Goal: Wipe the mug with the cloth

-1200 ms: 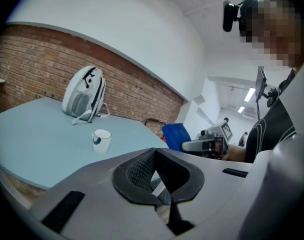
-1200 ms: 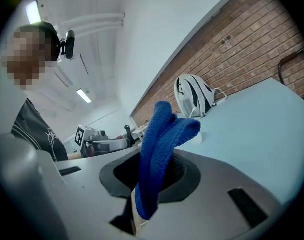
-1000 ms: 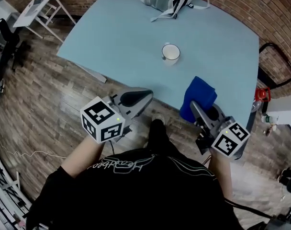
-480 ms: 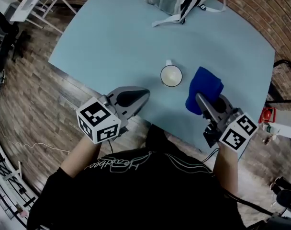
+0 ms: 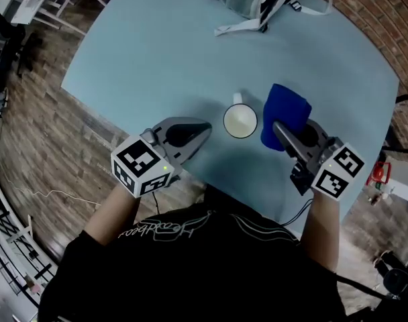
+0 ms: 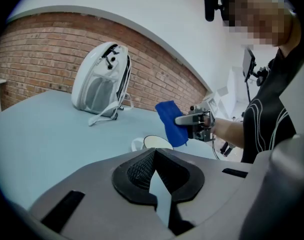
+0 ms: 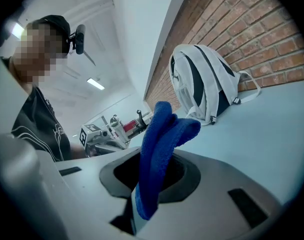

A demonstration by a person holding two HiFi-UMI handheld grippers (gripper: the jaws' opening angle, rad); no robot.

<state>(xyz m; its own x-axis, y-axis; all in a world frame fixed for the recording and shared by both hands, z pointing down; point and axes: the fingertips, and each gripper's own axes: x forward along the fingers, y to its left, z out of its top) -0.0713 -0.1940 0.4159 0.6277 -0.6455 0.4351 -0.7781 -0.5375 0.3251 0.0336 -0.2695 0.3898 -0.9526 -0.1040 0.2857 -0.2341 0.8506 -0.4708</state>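
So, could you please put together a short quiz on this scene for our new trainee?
1. True or false: the right gripper grips the blue cloth between its jaws.
2. Where does the mug stand on the table?
A. Between the tips of the two grippers
B. At the table's far edge
C. Inside the left gripper's jaws
3. What does the left gripper hold?

Key: 1 true; 2 A; 3 nothing, its jaws are shut and empty.
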